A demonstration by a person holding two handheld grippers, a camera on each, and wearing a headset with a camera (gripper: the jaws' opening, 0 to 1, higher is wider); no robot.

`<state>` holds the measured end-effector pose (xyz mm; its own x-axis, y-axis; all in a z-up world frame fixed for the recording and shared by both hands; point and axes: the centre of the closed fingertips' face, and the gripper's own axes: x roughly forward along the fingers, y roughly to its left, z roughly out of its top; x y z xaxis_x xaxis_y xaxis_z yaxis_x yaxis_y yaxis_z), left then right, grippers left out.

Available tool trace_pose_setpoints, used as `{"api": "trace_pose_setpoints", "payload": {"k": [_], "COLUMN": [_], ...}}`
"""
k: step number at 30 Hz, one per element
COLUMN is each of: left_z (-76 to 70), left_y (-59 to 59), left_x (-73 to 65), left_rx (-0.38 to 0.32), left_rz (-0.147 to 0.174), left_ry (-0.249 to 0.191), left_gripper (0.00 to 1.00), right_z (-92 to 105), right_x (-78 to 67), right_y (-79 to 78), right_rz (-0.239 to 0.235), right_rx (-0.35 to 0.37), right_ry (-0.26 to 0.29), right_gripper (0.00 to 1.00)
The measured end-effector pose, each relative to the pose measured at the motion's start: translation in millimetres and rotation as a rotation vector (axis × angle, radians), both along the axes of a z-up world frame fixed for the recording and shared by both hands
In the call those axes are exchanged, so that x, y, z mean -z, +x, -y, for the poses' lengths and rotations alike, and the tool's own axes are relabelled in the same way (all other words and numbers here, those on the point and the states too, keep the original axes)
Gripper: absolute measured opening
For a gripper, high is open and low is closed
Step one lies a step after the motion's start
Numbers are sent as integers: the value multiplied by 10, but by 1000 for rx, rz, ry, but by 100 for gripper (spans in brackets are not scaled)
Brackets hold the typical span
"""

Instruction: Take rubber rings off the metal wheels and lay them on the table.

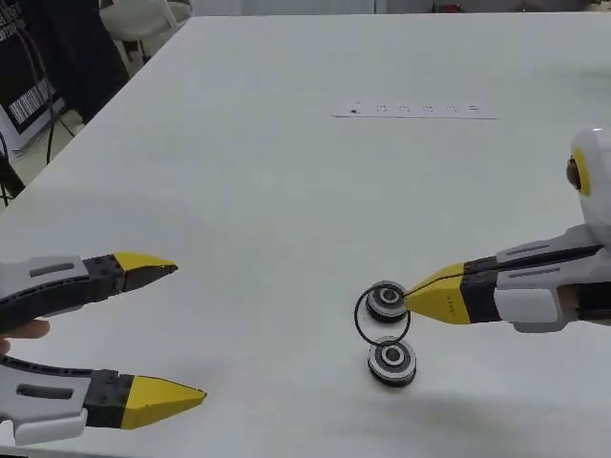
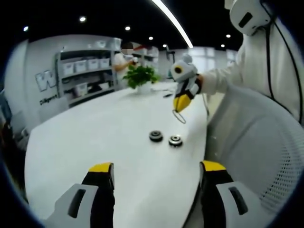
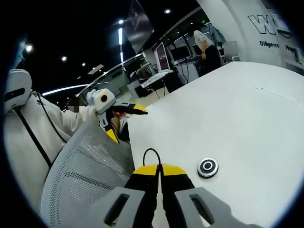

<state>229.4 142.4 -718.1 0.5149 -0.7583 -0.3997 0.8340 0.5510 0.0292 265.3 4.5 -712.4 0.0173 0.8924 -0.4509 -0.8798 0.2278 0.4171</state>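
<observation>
Right gripper (image 1: 412,301) pinched shut on one rubber ring (image 1: 357,317), dangling over two metal wheels (image 1: 392,363). Left gripper (image 1: 191,331) wide, idle. Ring off, not yet on table (image 1: 286,191); other wheel probably pending.

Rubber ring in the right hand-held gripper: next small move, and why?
Probably lower it to bare table and open. The right hand-held gripper is shut on the rubber ring, which dangles clear of both metal wheels.
</observation>
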Motion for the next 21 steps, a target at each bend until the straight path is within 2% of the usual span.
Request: {"api": "trace_pose_setpoints", "payload": {"k": [12, 21], "left_z": [-31, -47], "left_y": [-58, -57], "left_x": [31, 8], "left_rx": [-36, -61], "left_rz": [-13, -7], "left_ry": [-11, -22], "left_gripper": [79, 80], "right_z": [-130, -252], "right_x": [103, 248], "right_y": [-13, -16], "right_rz": [15, 31], "right_rx": [-61, -93], "right_ry": [-38, -82], "right_gripper": [0, 0]}}
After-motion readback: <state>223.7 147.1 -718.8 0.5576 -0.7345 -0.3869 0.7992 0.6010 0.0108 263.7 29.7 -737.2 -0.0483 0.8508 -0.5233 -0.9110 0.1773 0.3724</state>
